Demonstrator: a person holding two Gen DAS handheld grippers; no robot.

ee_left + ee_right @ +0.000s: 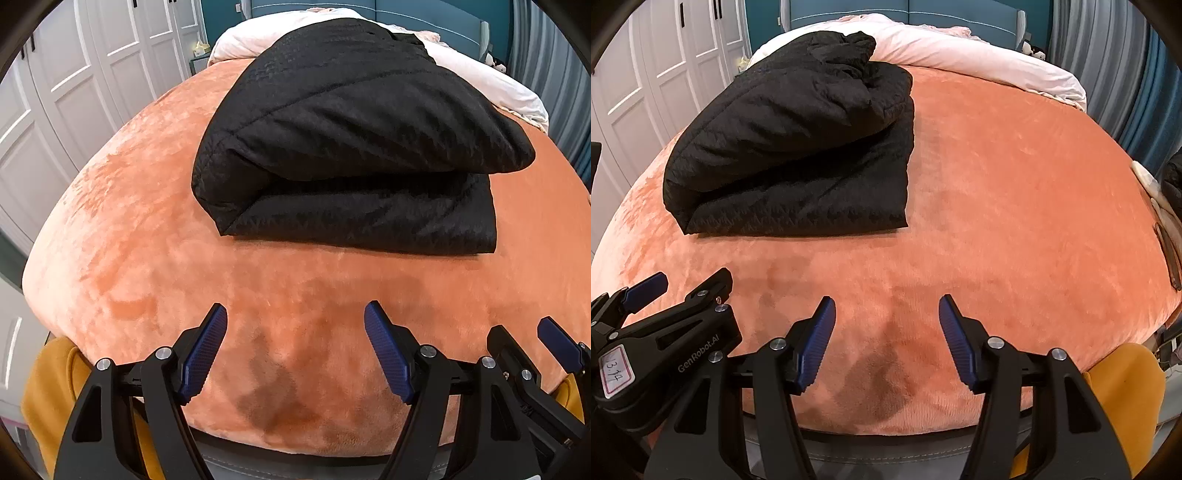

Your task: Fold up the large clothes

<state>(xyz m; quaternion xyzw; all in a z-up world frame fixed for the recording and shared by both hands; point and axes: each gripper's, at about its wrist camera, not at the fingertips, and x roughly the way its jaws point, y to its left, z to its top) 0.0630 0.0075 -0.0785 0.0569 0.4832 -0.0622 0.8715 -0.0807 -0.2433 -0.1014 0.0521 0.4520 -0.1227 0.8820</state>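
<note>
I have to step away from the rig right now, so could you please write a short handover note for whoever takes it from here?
Left gripper: open, empty, hovering over the near edge of the bed.
Right gripper: open, empty, beside the left one, same height.
Black padded coat: lies folded into a thick bundle on the orange blanket, left of centre in the right wrist view, well ahead of both grippers. Neither touches it.
Done: the coat looks folded over itself, the upper layers a bit puffy and uneven.
Left: probably only pressing it flat or squaring the edges, if anything.
</note>
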